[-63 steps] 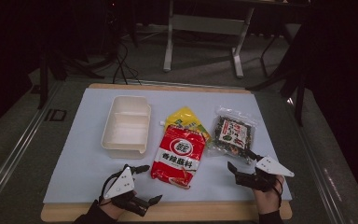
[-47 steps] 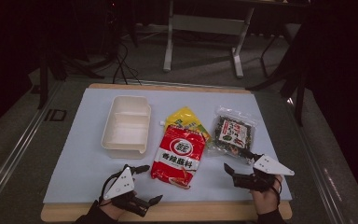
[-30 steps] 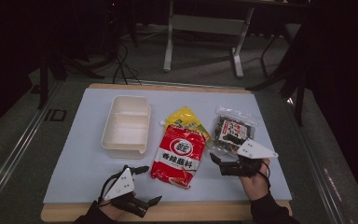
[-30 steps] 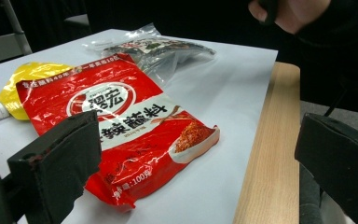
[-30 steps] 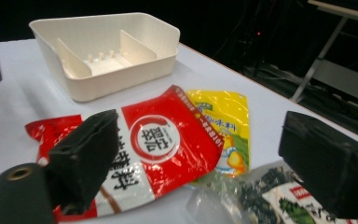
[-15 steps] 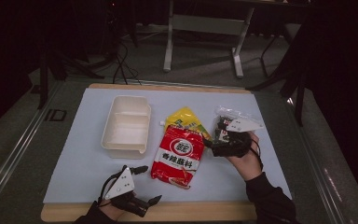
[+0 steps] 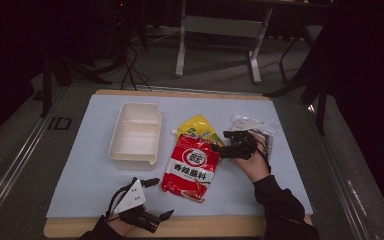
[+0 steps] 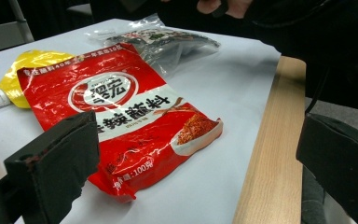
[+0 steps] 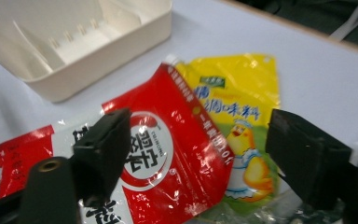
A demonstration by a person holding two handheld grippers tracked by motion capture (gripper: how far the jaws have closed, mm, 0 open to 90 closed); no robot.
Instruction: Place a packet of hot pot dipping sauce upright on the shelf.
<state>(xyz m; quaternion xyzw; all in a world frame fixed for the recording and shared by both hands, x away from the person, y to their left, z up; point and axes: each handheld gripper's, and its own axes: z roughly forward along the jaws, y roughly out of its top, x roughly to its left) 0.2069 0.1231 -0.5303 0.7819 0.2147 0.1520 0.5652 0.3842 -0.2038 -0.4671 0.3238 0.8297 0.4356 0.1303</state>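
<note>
Red seasoning packet lies mid-counter, overlapping the yellow pouch; my right hand-held gripper, jaws wide and just narrowing on nothing, hovers at their edge. Left hand-held gripper gapes, empty.

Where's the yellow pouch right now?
In the high view, the yellow pouch lies mid-table, partly under the red packet, between the white tray and the right tool.

Your table has a wooden edge under a pale blue mat. Ahead of your right jaws lie the red packet, overlapping the yellow pouch, and beyond them the white tray; the clear packet lies beneath those jaws.
</note>
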